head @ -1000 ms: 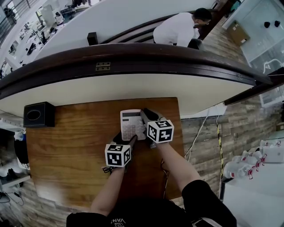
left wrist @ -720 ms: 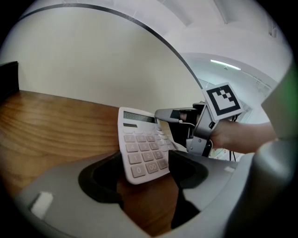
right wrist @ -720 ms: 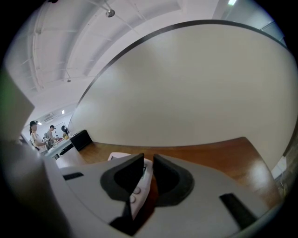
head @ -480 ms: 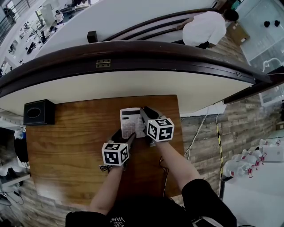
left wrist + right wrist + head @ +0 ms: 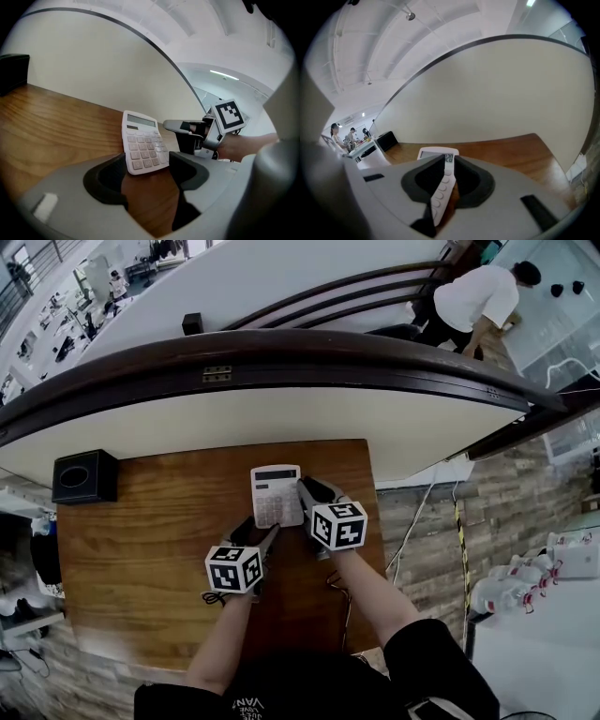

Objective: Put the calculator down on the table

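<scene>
White plastic, a flat slab, the calculator [image 5: 277,496] is at the far middle of the wooden counter [image 5: 141,540], its right edge pinched by the right gripper [image 5: 307,491] fingers. The left gripper [image 5: 262,535] fingers stand wide at its near end, empty. Best settle it level on the smooth wood, then open slowly so it won't skid

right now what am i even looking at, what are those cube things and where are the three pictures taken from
There is no robot here. A person holds a hand tool with two jaws in each hand, and the marker cubes are part of those tools. The head view looks down from the person's head. The other two cameras ride on the tools. A black box sits on the wooden table. The right gripper is shut on the edge of a white calculator. The left gripper is open, its jaws either side of the calculator's near end.
</scene>
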Motion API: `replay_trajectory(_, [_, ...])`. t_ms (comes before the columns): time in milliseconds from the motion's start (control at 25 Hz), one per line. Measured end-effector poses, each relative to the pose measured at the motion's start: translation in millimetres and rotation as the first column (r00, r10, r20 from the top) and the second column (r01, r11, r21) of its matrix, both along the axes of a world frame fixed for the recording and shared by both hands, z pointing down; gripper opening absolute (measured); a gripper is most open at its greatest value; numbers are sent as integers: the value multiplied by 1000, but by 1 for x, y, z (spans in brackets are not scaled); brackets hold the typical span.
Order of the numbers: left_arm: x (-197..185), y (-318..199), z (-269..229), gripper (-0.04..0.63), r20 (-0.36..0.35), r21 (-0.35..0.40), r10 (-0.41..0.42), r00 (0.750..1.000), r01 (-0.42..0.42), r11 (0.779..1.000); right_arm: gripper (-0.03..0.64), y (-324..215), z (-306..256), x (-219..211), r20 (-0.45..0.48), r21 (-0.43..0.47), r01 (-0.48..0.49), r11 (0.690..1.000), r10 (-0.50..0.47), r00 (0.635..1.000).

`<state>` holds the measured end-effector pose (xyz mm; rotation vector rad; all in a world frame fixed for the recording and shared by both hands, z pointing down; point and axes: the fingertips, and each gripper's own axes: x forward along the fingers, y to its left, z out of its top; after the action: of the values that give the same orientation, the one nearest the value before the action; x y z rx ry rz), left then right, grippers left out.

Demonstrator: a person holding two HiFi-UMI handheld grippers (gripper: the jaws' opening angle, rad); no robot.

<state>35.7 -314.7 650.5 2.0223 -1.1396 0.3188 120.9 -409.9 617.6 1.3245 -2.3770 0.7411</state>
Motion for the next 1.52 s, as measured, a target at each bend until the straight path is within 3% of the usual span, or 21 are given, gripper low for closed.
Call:
replay_trajectory(240, [-18,12,-17,252,23,78,-27,999,25,997,56,36,-12,4,-18,29,18,999,-18,1000])
replay_trajectory(440, [-31,24,-35,86,59,152,-46,997,37,988,37,67,-18,5,-3,32,18,999,-18,1000])
replay_trajectory(600, [-35,38,-47,19,63,187,-51,997,38,982,31,90,-24,7,-1,38,24,999,-24,1000])
replay_trajectory(1040, [-26,91,-81,11,-12,236,-30,999,32,971,26,147,-59,18,-11,90,54,994,-53,999])
replay_trajectory(1520, [-23,159,-101,12,31,286,-33,999,23,958,25,225,-65,30,-22,94,102,990,-100,995])
